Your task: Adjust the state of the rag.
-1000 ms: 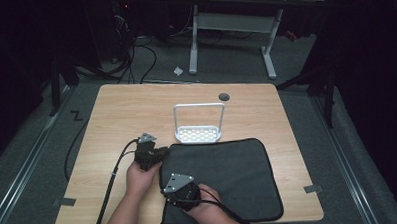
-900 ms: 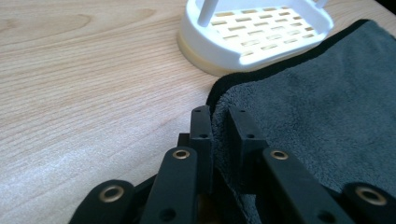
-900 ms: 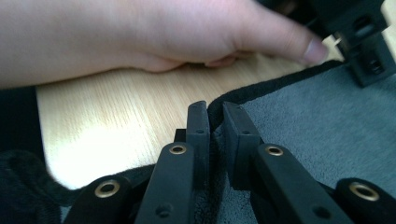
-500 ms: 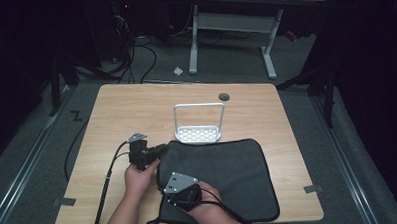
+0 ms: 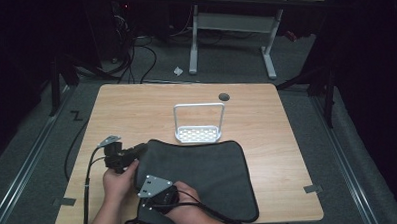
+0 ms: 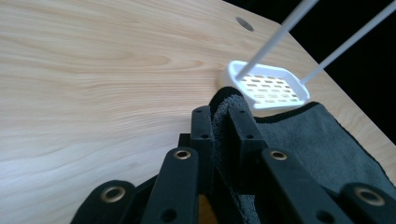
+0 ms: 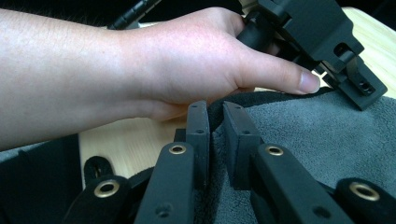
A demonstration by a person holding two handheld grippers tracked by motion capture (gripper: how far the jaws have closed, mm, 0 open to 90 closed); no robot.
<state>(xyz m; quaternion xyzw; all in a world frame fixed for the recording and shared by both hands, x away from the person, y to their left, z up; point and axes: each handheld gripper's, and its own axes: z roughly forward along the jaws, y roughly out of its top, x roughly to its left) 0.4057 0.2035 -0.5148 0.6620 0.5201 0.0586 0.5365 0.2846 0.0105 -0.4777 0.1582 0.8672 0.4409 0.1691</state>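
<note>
A dark grey cloth point(image 5: 204, 177) lies spread over the near half of the wooden table point(image 5: 136, 109). My left gripper point(image 5: 138, 151) is at the cloth's far left corner. In the left gripper view its jaws point(image 6: 219, 122) are shut on a fold of the cloth point(image 6: 308, 140). My right gripper point(image 5: 149, 193) sits at the cloth's near left edge, under its grey plate. In the right gripper view it point(image 7: 215, 119) is shut on the cloth's edge point(image 7: 303, 135), with the left hand point(image 7: 187, 60) and the left gripper point(image 7: 322, 37) just beyond.
A white perforated tray with a tall wire handle point(image 5: 198, 134) stands just beyond the cloth's far edge, also close ahead in the left gripper view point(image 6: 268, 86). A round cable hole point(image 5: 224, 96) is near the table's far edge. Black cables trail off the left side.
My left gripper has moved left, drawing the cloth's far left corner with it. The right gripper has stayed almost in place.
</note>
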